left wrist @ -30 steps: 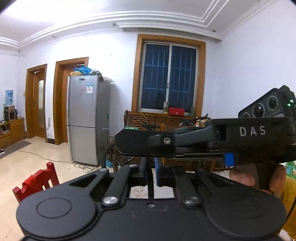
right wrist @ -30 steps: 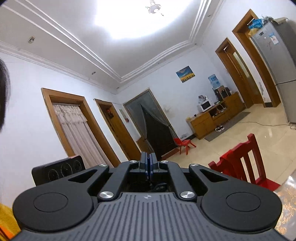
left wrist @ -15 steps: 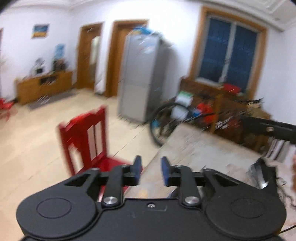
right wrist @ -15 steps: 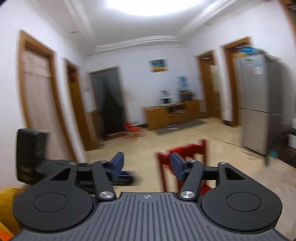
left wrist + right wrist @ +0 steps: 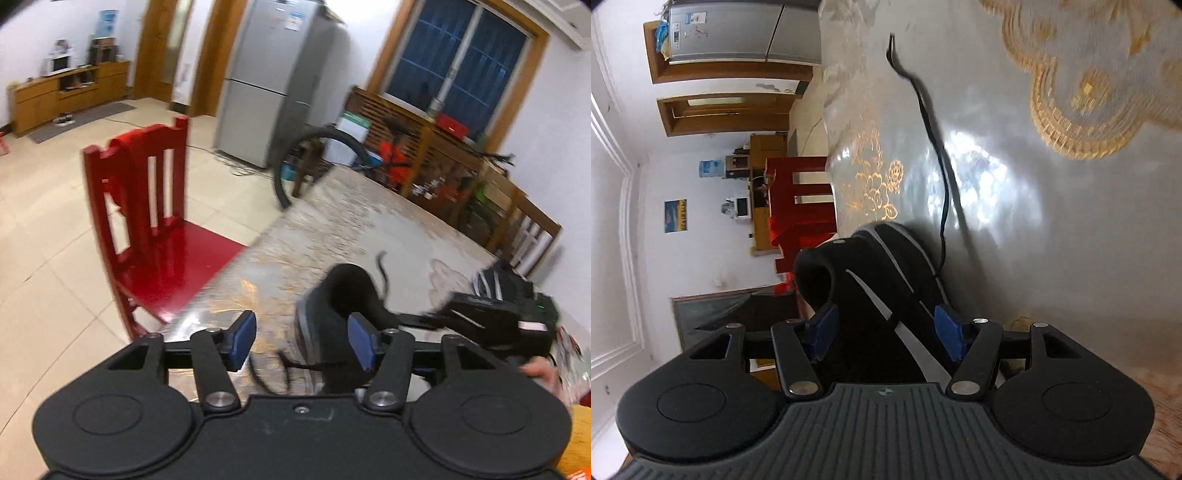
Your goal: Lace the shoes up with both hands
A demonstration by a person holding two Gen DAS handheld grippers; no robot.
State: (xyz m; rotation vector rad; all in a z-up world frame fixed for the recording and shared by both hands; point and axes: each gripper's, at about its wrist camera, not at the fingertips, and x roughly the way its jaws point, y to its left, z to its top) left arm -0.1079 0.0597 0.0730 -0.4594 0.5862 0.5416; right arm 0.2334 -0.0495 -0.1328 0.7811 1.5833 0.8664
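Black and soft, the shoe [image 5: 875, 295] stands on the table [image 5: 1052, 221] just before my right gripper [image 5: 884, 336] — both it and my left gripper [image 5: 301, 341] have the fingers wide apart, holding nothing. A loose lace [image 5: 934, 140] trails over the tablecloth; limp and thin, I think — best pinched near its tip.

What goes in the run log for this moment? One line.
phase: approach | left gripper: open | right gripper: open, straddling black shoe | lace: loose on table
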